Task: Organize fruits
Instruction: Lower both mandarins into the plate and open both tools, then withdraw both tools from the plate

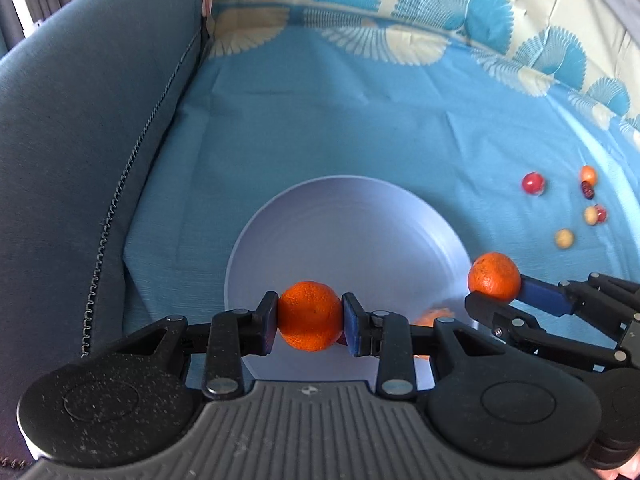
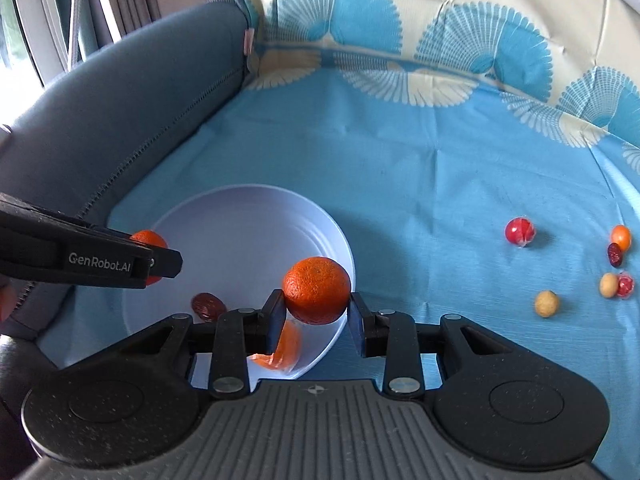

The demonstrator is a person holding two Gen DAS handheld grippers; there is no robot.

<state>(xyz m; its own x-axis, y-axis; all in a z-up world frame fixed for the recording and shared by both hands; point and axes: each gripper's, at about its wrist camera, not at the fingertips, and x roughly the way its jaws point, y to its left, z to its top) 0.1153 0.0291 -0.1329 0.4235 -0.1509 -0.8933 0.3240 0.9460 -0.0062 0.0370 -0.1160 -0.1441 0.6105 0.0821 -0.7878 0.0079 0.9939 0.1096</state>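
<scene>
My left gripper (image 1: 310, 316) is clenched on an orange (image 1: 310, 314) above the near part of the white plate (image 1: 340, 220). My right gripper (image 2: 316, 308) grasps a second orange (image 2: 317, 290) over the plate's right rim.

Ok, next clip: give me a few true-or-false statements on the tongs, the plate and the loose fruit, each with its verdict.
1. Each pair of tongs grips an orange. True: the left tongs hold the left orange, the right tongs hold the right orange.
2. The plate is bare. False: an orange piece and a dark red fruit lie on it.
3. Small fruits lie on the blue cloth to the right of the plate. True.
4. The plate is green. False: it is pale lavender-white.
</scene>
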